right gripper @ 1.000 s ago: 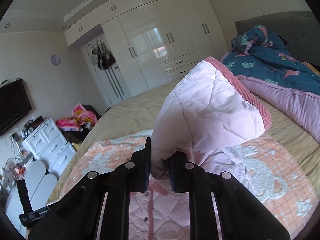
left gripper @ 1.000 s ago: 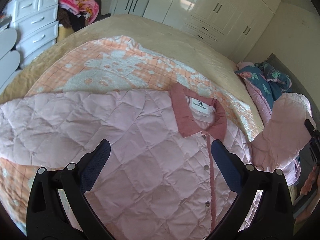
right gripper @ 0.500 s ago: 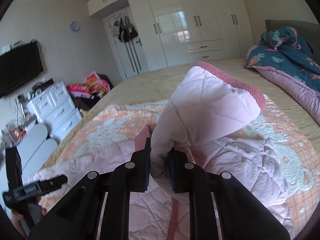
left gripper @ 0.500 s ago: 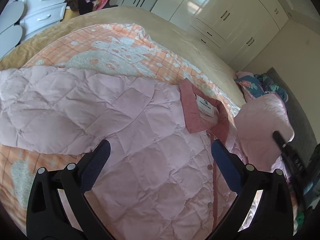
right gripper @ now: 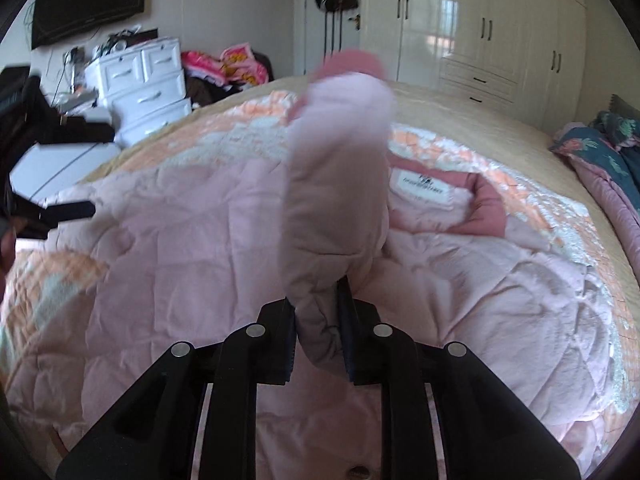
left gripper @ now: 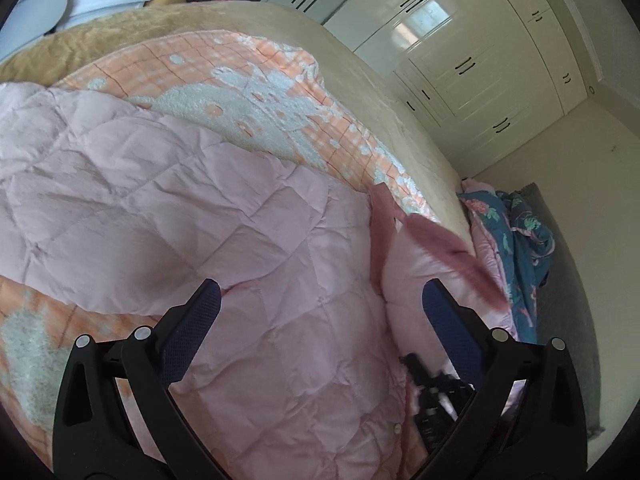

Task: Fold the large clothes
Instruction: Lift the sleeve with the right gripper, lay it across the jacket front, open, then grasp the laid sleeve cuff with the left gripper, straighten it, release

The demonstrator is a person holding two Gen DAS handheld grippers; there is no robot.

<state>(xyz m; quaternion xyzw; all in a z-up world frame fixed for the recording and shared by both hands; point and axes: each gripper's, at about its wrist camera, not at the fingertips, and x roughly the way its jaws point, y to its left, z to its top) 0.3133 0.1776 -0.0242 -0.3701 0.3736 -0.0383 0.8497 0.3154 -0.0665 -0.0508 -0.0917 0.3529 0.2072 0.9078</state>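
A pale pink quilted jacket [left gripper: 224,232] with a darker pink collar [right gripper: 486,208] lies spread front-up on the bed. My right gripper [right gripper: 318,320] is shut on the jacket's right sleeve [right gripper: 340,168] and holds it up over the chest; the sleeve [left gripper: 424,264] with its dark pink cuff [left gripper: 448,248] also shows in the left wrist view. My left gripper [left gripper: 320,316] is open and empty, hovering above the jacket's front. It appears at the left edge of the right wrist view [right gripper: 48,212].
An orange and white blanket [left gripper: 248,92] lies under the jacket on the tan bedspread [left gripper: 384,96]. A teal floral quilt [left gripper: 516,248] is bunched at the bed's head. White drawers [right gripper: 144,84] and wardrobes [right gripper: 500,24] stand along the walls.
My right gripper has carried the sleeve leftward across the jacket toward its middle. My left gripper has shifted closer over the jacket's front and stayed open.
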